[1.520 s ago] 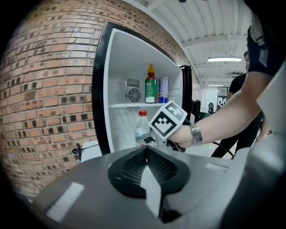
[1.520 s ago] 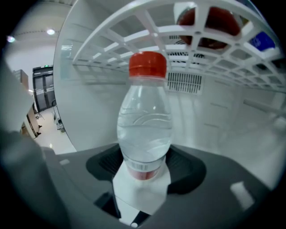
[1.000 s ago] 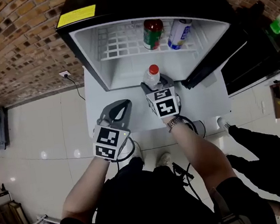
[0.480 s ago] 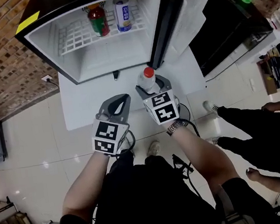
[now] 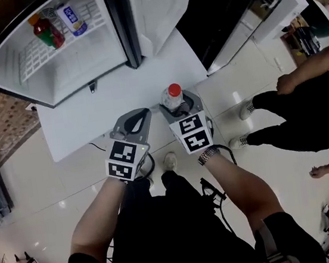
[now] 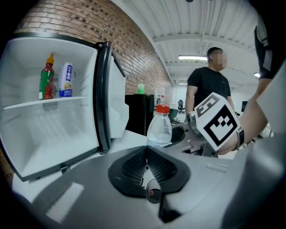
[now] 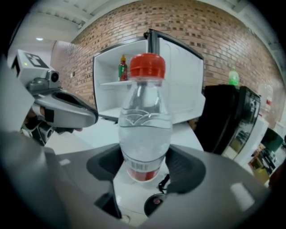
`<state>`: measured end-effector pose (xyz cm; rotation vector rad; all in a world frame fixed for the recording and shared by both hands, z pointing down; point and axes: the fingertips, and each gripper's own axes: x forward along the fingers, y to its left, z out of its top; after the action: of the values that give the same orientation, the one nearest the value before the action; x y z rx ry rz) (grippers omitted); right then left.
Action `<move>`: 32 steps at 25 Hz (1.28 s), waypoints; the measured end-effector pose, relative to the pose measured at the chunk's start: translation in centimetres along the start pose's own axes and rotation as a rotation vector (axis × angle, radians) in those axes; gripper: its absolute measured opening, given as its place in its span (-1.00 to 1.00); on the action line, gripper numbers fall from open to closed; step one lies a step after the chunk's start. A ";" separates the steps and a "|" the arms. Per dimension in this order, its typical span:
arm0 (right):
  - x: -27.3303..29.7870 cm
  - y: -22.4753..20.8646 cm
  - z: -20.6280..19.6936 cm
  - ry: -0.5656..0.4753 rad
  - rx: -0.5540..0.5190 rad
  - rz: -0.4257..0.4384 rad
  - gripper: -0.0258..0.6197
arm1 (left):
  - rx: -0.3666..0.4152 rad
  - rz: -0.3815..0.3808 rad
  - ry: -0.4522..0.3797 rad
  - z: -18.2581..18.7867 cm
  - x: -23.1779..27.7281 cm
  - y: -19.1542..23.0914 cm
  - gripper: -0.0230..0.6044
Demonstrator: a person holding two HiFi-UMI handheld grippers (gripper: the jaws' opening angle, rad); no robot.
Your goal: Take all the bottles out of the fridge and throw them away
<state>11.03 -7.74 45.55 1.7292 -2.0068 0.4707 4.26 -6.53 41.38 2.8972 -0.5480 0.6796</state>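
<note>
Moved since a second earlier: you swung both hands away from the fridge [image 5: 72, 71], which sat at the head view's upper left instead of dead ahead, door open.

- Clear bottle [image 5: 173, 94], red cap: out of the fridge, upright, clamped low on its body by your right tongs [image 5: 178, 102], jaws wide around it, past the white table [image 5: 90, 116] edge.
- Left tongs [image 5: 140, 114]: closed, empty.
- On the fridge shelf: red bottle [image 5: 47, 32], blue-and-white container [image 5: 71, 20].
- Bin: none in view.
- Tally, as judged: one removed, none discarded, two left.
</note>
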 end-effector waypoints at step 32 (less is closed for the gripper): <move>9.8 -10.2 -35.6 0.291 0.254 -0.178 -0.01 | -0.002 -0.357 0.341 -19.5 14.1 -10.0 -0.92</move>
<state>23.96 1.24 80.50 1.8423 -1.6301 0.8914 11.80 1.98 64.83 2.6803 0.0088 1.0720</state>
